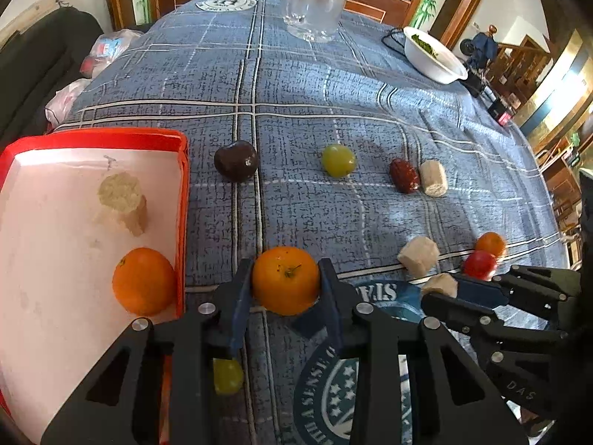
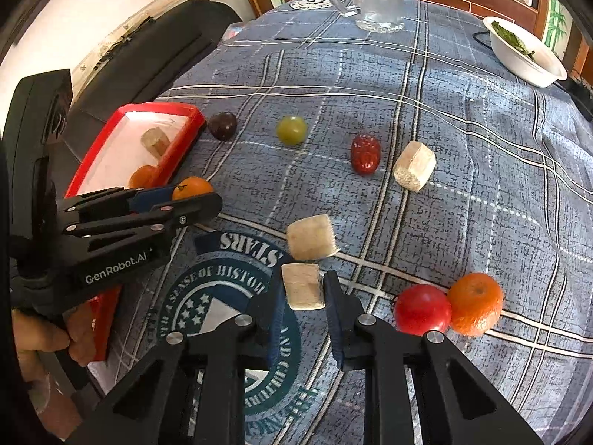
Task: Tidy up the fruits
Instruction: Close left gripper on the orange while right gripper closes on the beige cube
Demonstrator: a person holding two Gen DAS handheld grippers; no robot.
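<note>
Blue plaid cloth covers the table where the left tool (image 1: 285, 282) grips an orange (image 1: 285, 280) between its fingers, just right of the red tray (image 1: 111, 135) already holding another orange (image 1: 143, 281) and a pale chunk (image 1: 124, 202). Beside it, the right tool (image 2: 302, 289) brackets a beige cube (image 2: 302, 286), grasp uncertain. Round fruit could slip and roll; the tray's raised rim risks a knock.

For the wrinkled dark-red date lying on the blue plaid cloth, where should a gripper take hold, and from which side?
Grip the wrinkled dark-red date across its narrow middle, coming down from above. It is an elongated oval lying flat, so the waist is its shortest span. One finger must slide into the narrow space beside the pale beige cut block, which looks nearly touching it in the left wrist view.
</note>
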